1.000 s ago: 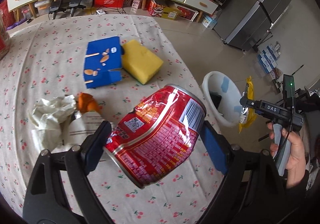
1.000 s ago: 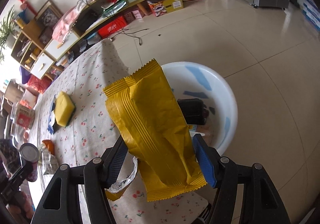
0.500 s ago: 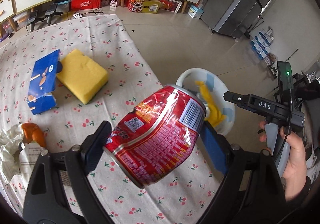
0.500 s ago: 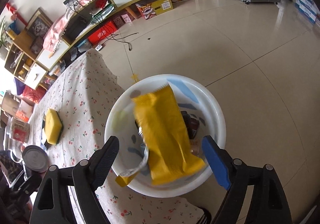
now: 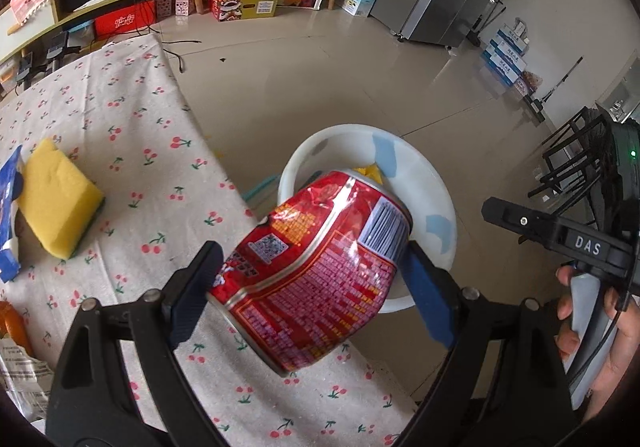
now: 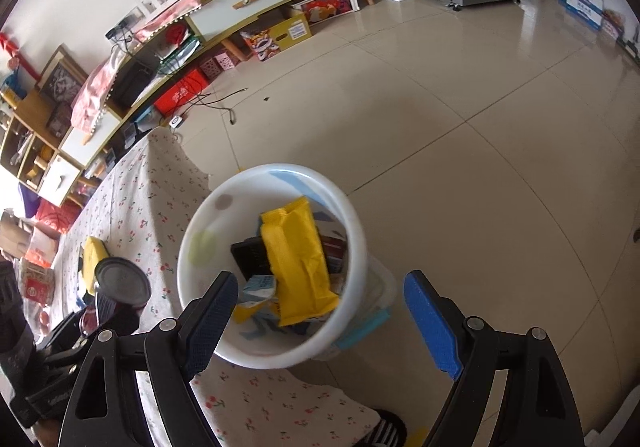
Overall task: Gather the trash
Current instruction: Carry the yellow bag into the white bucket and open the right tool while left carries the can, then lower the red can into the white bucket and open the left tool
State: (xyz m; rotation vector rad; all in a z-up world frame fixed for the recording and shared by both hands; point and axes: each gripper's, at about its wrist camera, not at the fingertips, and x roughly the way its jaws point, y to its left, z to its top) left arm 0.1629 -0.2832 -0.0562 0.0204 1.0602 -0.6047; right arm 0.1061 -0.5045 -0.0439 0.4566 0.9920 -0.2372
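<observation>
Yellow snack wrapper (image 6: 298, 261) released a second ago, now lying inside white bin (image 6: 200, 215) on the floor just right of the table edge. Right gripper (image 6: 320, 315) spread wide, empty, above the bin. Left gripper (image 5: 316, 275) clamped on red can (image 5: 316, 271), carried nearer the bin than before; likely next in. Bin's lower contents jumbled, hard to identify; crumpled paper (image 5: 20, 363) cut off at near left.

Yellow wrapper (image 6: 298, 261) dropped from the right gripper (image 6: 320, 321) into the white bin (image 6: 192, 231), jaws now spread and empty — red can (image 5: 316, 271), carried from over the table, now overlapping the bin's rim.
</observation>
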